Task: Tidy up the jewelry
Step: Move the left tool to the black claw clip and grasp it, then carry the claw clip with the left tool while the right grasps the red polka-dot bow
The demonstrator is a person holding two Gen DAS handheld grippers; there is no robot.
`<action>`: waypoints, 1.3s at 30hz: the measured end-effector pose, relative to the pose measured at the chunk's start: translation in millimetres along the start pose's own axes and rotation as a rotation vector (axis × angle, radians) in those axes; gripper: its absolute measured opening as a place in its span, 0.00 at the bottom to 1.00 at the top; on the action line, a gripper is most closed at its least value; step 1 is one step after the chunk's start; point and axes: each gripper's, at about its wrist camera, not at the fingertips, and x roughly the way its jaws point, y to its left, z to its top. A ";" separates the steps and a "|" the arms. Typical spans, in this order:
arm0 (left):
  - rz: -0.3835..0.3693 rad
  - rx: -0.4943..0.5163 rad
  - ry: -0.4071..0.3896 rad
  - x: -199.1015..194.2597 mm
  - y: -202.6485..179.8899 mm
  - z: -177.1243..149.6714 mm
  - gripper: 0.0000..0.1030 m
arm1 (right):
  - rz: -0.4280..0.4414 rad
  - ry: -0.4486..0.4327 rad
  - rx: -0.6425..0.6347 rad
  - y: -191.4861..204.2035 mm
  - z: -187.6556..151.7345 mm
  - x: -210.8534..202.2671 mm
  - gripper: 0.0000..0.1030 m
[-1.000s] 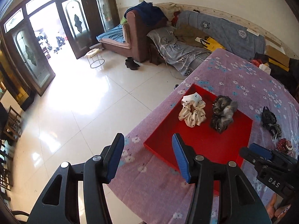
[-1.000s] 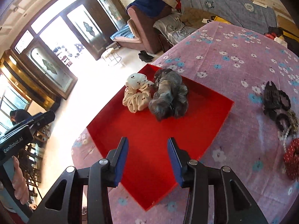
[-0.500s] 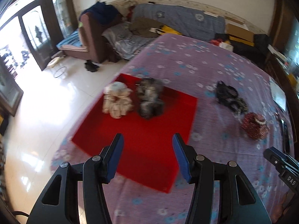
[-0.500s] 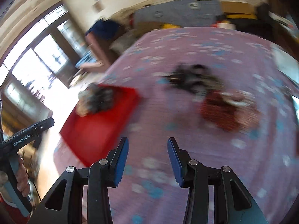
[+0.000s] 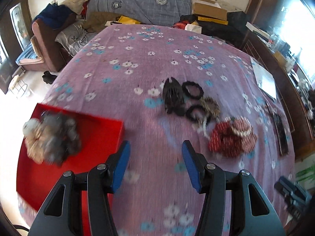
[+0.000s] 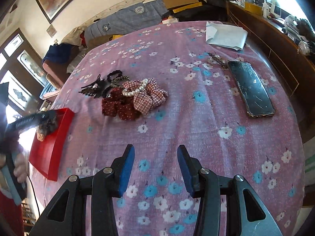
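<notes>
Scrunchies (image 6: 135, 98) now fill your view instead of the red tray (image 6: 49, 149). Both hand-held grippers, left (image 5: 155, 157) and right (image 6: 156, 165), are released and empty, so pick next.

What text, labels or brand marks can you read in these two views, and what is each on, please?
None can be read.
Round emblems on the grey blanket: too small.
White lettering on the left tool, seen in the right wrist view: blurred.
Wall plaque: too small.
</notes>
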 end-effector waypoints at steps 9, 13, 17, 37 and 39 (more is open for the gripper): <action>-0.038 -0.048 0.079 79.6 11.0 54.2 0.51 | 0.050 0.001 -0.013 14.3 40.3 44.8 0.48; -0.109 -0.027 0.086 98.0 3.9 76.0 0.52 | 0.050 0.006 -0.004 13.3 51.9 59.8 0.49; -0.157 -0.002 0.085 107.4 -9.2 91.3 0.69 | 0.055 0.007 0.026 6.9 56.9 68.8 0.51; -0.251 -0.026 0.141 65.3 -5.4 62.9 0.03 | 0.101 -0.006 0.034 12.4 72.4 82.4 0.51; -0.272 -0.034 0.125 48.7 -2.6 53.2 0.03 | 0.117 0.003 0.033 13.5 69.3 79.9 0.51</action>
